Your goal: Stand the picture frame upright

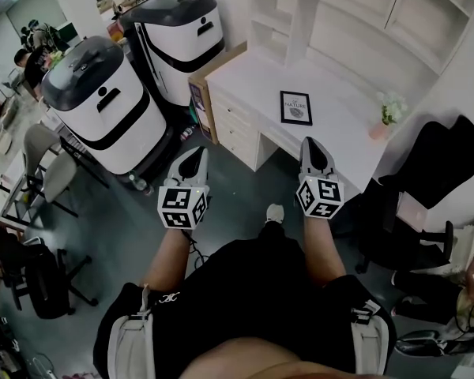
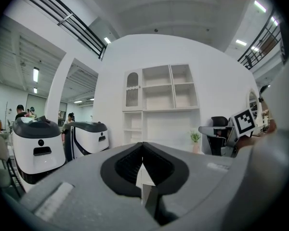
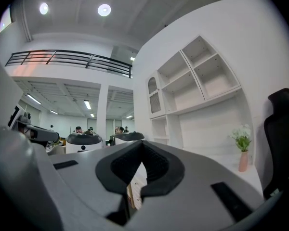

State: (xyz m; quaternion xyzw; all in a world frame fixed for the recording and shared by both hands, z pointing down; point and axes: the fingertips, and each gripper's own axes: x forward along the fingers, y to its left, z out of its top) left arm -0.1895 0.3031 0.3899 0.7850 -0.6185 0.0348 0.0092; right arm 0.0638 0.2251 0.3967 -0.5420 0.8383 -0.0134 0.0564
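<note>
Head view: picture frame (image 1: 295,107), dark-bordered, flat at mid tabletop (image 1: 249,77); left gripper (image 1: 191,164) off the tabletop's front, right gripper (image 1: 314,155) at its front edge.
Left gripper view: jaws closed, nothing between.
Right gripper view: likewise closed, empty.
Handling, judged: light, stiff, possibly glazed, fragile; pinch one border edge, tilt up.

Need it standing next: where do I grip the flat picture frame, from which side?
Likely the black side border of the picture frame, right gripper coming from the desk front: it lies flat, face up, so only the thin rim is pinchable.
</note>
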